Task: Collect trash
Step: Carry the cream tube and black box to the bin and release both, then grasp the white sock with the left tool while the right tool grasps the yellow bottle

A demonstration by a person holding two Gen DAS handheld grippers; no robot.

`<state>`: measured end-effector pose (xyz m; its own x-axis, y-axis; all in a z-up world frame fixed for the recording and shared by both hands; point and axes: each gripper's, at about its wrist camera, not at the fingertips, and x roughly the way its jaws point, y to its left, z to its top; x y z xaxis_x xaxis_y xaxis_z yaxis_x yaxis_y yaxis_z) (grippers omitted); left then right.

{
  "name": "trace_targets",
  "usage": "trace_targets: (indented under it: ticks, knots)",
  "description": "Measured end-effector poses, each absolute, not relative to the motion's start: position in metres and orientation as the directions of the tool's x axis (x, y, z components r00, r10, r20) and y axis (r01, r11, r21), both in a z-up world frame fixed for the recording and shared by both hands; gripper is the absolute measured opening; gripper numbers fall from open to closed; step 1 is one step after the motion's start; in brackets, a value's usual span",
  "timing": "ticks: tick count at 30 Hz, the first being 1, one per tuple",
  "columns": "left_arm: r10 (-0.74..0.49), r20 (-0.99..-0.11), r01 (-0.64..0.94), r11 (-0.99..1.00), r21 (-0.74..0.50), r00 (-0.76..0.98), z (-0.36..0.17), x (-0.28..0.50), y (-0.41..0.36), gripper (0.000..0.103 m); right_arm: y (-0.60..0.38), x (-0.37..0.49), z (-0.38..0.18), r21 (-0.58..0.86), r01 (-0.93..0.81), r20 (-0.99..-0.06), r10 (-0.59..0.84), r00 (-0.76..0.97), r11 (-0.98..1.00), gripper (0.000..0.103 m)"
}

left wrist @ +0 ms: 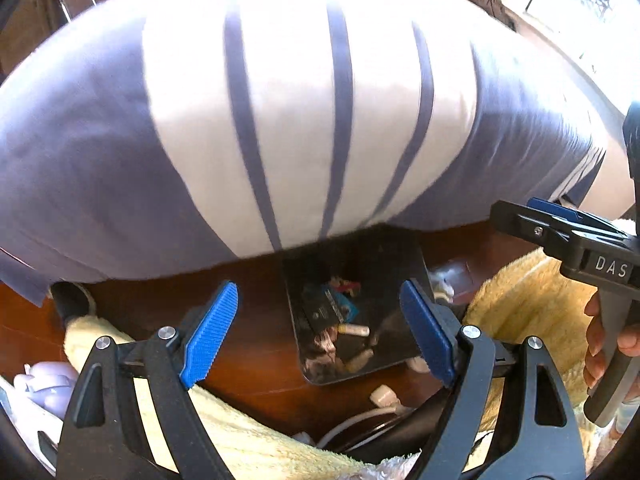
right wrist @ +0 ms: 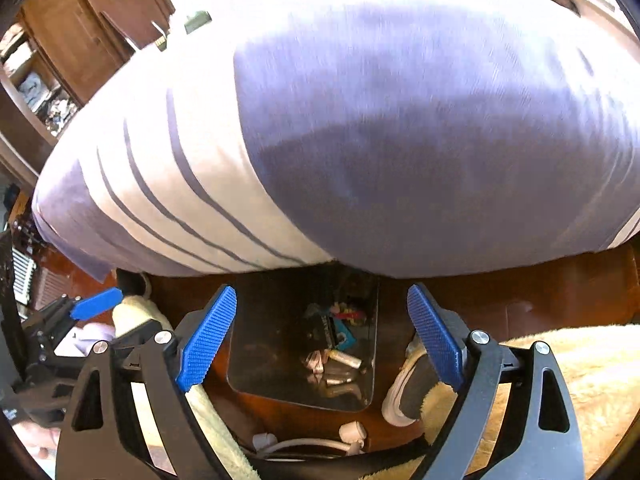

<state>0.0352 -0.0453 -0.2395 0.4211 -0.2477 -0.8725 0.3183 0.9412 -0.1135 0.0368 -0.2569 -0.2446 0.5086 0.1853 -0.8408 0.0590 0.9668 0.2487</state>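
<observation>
Both grippers are being held above a dark bin (left wrist: 356,320) standing on the wooden floor (left wrist: 248,344) just below the edge of a bed covered in a purple-and-white striped bedspread (left wrist: 280,120). The left gripper (left wrist: 320,336) is being carried with jaws spread wide and nothing between the blue pads (left wrist: 210,334); the right gripper (right wrist: 320,338) is likewise being carried wide and empty. Trash (right wrist: 334,354) is lying in the bin already: a few pale capsule-like pieces, crumpled scraps and some coloured wrappers, their exact kind not being resolvable. The drop step is judged to be finishing, with more litter possibly remaining: small white items (left wrist: 384,396) are lying on the floor just in front of the bin, beside a white cable (right wrist: 304,446) and a cream fleece fabric (left wrist: 532,292), though whether these are trash cannot be told. For the next pickup, the jaws should be kept wide until a piece is squarely between the pads, the cable and fleece being avoided. Each release should be made directly over the bin mouth, clear of the overhanging bedspread, so that nothing is being caught on the rim.
</observation>
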Motion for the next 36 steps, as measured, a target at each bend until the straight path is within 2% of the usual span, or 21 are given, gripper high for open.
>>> trace_targets:
  ticks: [5,18,29,36]
  knots:
    - [-0.238,-0.831,0.293,0.951,-0.095,0.504,-0.203,0.039,-0.031,0.083,-0.262,0.036,-0.210,0.241,0.049,-0.797,0.169,0.581,0.969,0.090]
    - [-0.188,-0.756,0.235,0.971,-0.047,0.627,-0.139,0.091,-0.005,0.084,-0.261,0.090,-0.136,0.177,0.010,-0.708,0.120,0.696,0.984,0.090]
    - [-0.183,-0.752,0.237,0.971,-0.036,0.634,-0.132,0.162,-0.011,0.083,-0.246,0.155,-0.125,0.169,-0.015,-0.705,0.132,0.697,0.985,0.090]
    - [-0.222,-0.762,0.251,0.965,-0.080,0.609,-0.142,0.208,-0.018,0.069,-0.235,0.204,-0.125,0.153,-0.022,-0.716,0.126,0.687,0.988,0.090]
